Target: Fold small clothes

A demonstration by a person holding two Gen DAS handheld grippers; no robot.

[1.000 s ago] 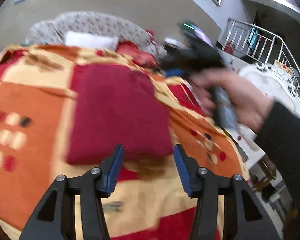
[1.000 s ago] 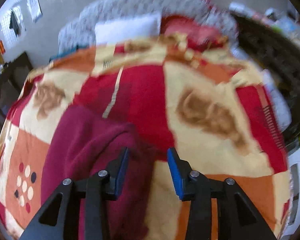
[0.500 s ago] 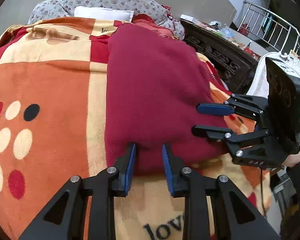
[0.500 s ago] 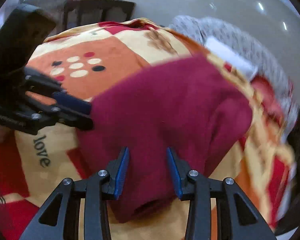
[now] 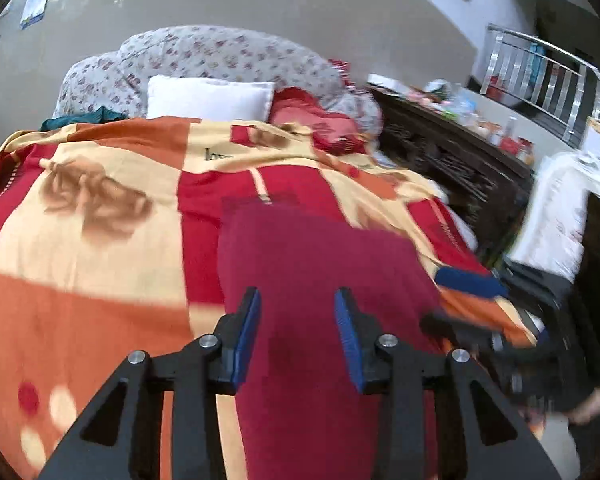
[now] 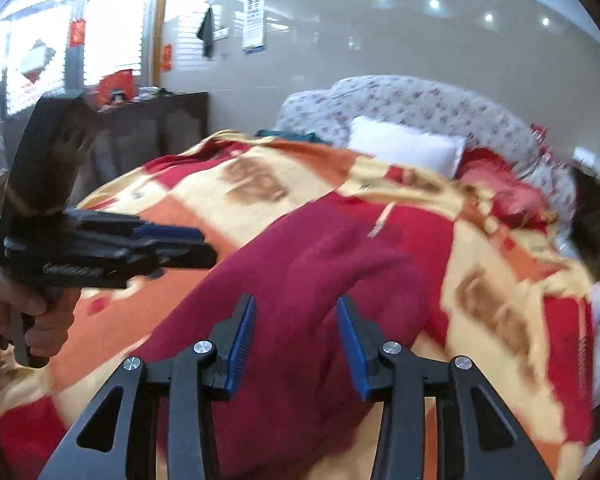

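Note:
A dark red folded garment (image 5: 320,280) lies on the patterned blanket (image 5: 100,240) of a bed. My left gripper (image 5: 298,332) is open and empty, just above the garment's near part. My right gripper (image 6: 296,340) is open and empty too, over the garment (image 6: 300,280) from the right side. The right gripper also shows at the right edge of the left wrist view (image 5: 456,304), beside the garment. The left gripper shows at the left of the right wrist view (image 6: 180,242), held in a hand above the blanket (image 6: 500,280).
A white pillow (image 5: 208,98) and a floral headboard (image 5: 220,52) stand at the far end of the bed. A dark wooden cabinet (image 5: 452,152) with clutter runs along the right side. A dark table (image 6: 152,128) stands at the left by a window.
Both grippers have opened wider and pulled back up off the garment's near edge. The garment now lies flat on the blanket, farther from both cameras.

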